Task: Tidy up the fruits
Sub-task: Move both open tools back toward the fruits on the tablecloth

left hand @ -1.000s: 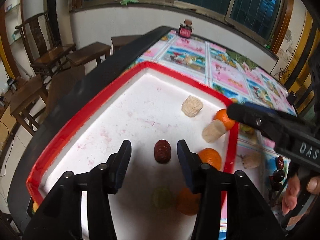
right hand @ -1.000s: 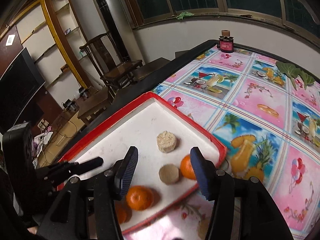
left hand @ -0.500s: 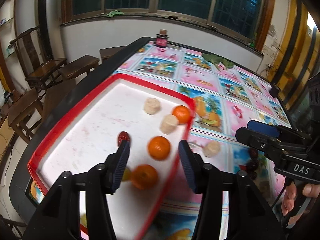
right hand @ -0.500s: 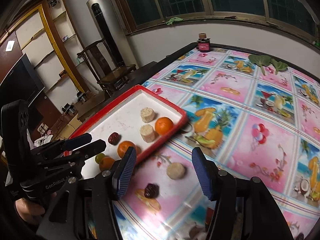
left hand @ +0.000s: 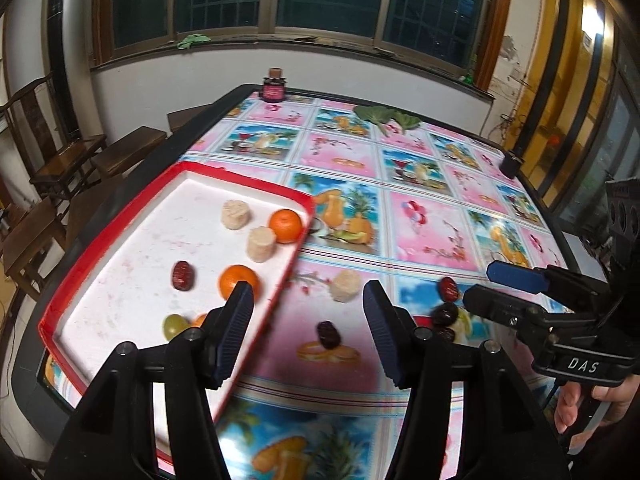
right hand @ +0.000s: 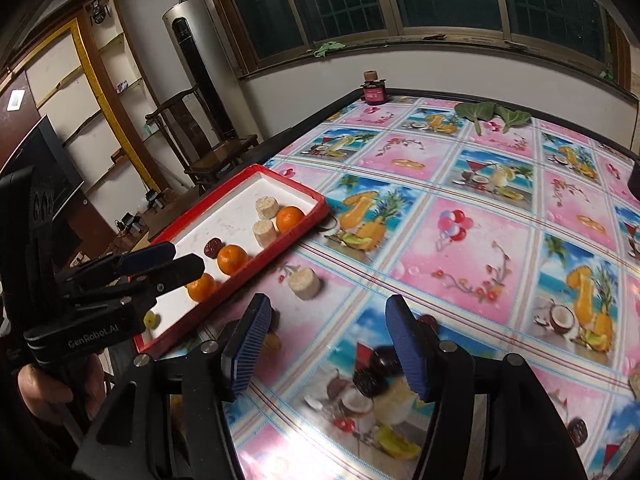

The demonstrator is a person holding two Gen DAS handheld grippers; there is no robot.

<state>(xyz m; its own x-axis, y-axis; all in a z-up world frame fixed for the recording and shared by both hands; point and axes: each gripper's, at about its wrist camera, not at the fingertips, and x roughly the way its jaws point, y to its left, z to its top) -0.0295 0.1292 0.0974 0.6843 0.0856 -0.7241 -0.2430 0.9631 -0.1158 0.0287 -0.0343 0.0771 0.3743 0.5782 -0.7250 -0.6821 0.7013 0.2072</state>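
Observation:
A red-rimmed white tray (left hand: 120,248) (right hand: 240,280) lies at the table's left edge. It holds oranges (left hand: 285,225) (right hand: 232,259), two pale round pieces (left hand: 236,214), a red date (left hand: 183,275) and a green grape (left hand: 175,325). On the tablecloth lie a pale piece (left hand: 346,286) (right hand: 305,283) and several dark dates (left hand: 328,335) (right hand: 370,381). My left gripper (left hand: 308,332) is open and empty above the tray's right rim. My right gripper (right hand: 330,350) is open and empty above the dates; it also shows in the left wrist view (left hand: 500,288).
A small dark jar (left hand: 274,88) (right hand: 374,90) and green leaves (left hand: 386,118) (right hand: 492,114) sit at the table's far end. Wooden chairs (left hand: 60,160) stand left of the table. A tall floor unit (right hand: 200,72) stands by the wall.
Both grippers have drawn back and swung right, away from the tray and over the tablecloth. The red date stays in the tray. Both stay open and empty.

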